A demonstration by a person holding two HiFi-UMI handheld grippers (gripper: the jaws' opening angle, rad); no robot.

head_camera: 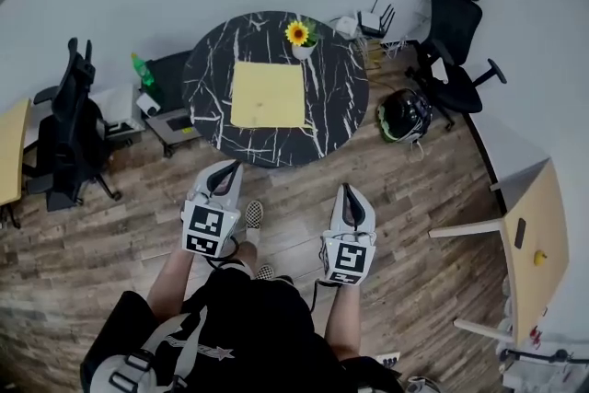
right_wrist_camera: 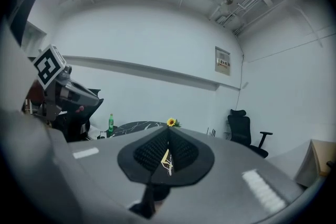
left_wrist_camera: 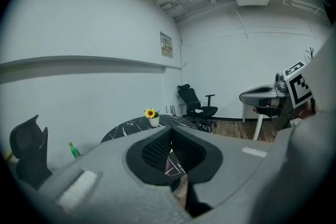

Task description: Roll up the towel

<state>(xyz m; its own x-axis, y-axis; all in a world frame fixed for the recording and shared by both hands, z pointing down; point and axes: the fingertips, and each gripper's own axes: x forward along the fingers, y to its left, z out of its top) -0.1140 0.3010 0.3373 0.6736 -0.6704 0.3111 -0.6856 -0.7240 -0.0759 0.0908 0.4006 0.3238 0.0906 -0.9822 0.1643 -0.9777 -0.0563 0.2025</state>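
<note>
A yellow towel (head_camera: 267,94) lies flat and unfolded on the round black marble table (head_camera: 342,106), seen in the head view. Both grippers hover over the wooden floor, short of the table's near edge. My left gripper (head_camera: 227,171) is shut with nothing in it, its tips pointing at the table. My right gripper (head_camera: 347,190) is also shut and empty, a little further back. In the left gripper view the closed jaws (left_wrist_camera: 171,136) hide most of the table (left_wrist_camera: 131,124). The right gripper view shows its closed jaws (right_wrist_camera: 168,136) with a sliver of yellow towel (right_wrist_camera: 165,158) through the gap.
A potted sunflower (head_camera: 298,35) stands at the table's far edge. Black office chairs sit at the left (head_camera: 66,129) and far right (head_camera: 456,37). A green bottle (head_camera: 140,69) stands left of the table, a dark bag (head_camera: 403,114) lies to its right, and a wooden desk (head_camera: 538,239) is at right.
</note>
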